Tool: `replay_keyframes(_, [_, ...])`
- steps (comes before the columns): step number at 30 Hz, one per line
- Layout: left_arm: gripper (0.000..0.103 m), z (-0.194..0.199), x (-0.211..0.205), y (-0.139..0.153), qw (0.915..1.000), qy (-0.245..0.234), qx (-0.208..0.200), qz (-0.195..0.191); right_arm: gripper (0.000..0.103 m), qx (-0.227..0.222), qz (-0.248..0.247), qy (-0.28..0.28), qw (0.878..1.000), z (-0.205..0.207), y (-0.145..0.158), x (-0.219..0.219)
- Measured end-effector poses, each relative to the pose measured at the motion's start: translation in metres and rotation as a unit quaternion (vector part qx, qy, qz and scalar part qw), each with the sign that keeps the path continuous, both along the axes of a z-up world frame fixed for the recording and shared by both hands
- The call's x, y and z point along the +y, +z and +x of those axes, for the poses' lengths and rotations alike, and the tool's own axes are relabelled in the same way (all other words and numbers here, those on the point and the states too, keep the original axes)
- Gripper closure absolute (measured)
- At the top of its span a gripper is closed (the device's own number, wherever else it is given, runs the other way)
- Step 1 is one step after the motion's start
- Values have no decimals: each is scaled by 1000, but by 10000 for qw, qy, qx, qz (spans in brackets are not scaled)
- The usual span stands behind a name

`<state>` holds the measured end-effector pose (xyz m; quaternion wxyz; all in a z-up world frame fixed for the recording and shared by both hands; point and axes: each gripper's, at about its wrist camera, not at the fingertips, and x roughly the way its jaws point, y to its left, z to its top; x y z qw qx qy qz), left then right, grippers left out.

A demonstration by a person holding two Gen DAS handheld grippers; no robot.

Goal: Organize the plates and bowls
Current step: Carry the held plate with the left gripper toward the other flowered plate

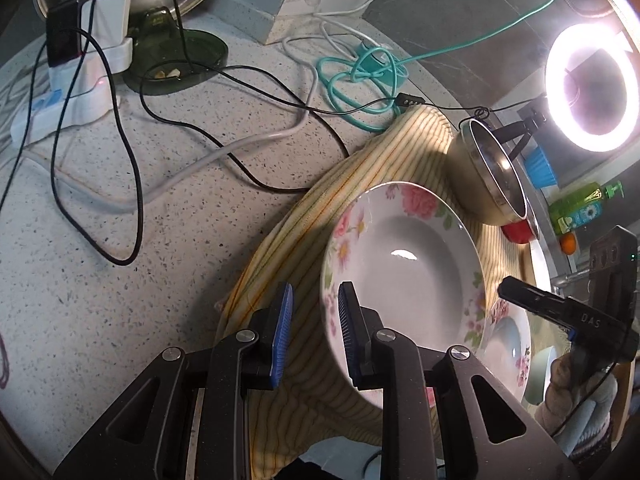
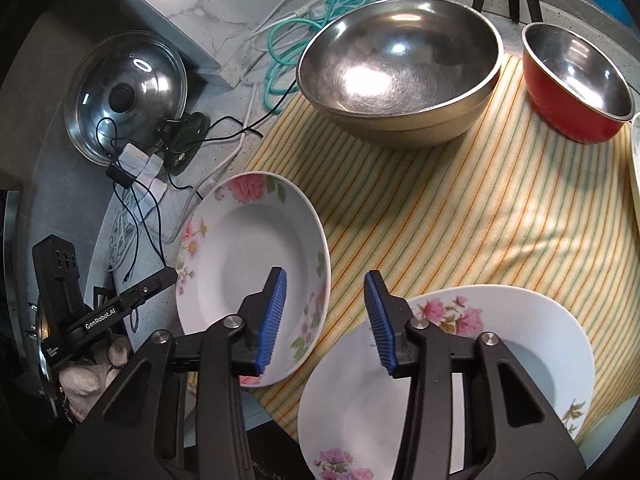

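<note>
A floral deep plate point(image 1: 404, 280) point(image 2: 256, 272) lies on the striped yellow cloth point(image 1: 304, 248) point(image 2: 480, 208). My left gripper point(image 1: 314, 332) is open, its jaws on either side of this plate's near-left rim. A second floral plate point(image 2: 460, 380) point(image 1: 510, 344) lies to the right. My right gripper point(image 2: 326, 320) is open above the cloth between the two plates; it also shows in the left wrist view point(image 1: 560, 312). A large steel bowl point(image 2: 400, 68) point(image 1: 488, 176) and a red bowl point(image 2: 576, 84) point(image 1: 520, 232) stand at the cloth's far side.
Cables point(image 1: 120, 152), a teal cord point(image 1: 360, 80), a power strip point(image 1: 60, 108) and a green glass dish point(image 1: 180, 60) lie on the speckled counter. A pot lid point(image 2: 126, 92) leans at the left. A ring light point(image 1: 592, 88) glares at the right. Another white plate's edge point(image 2: 635, 160) shows far right.
</note>
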<state>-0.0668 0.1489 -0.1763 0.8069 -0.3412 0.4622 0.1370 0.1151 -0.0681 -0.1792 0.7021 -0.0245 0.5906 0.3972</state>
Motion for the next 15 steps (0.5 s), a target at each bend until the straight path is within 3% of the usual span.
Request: replay_keyframes(15, [87,12,4,-9,9995,-263,0,-159,86,262,-83,66,9996,0,-20,13])
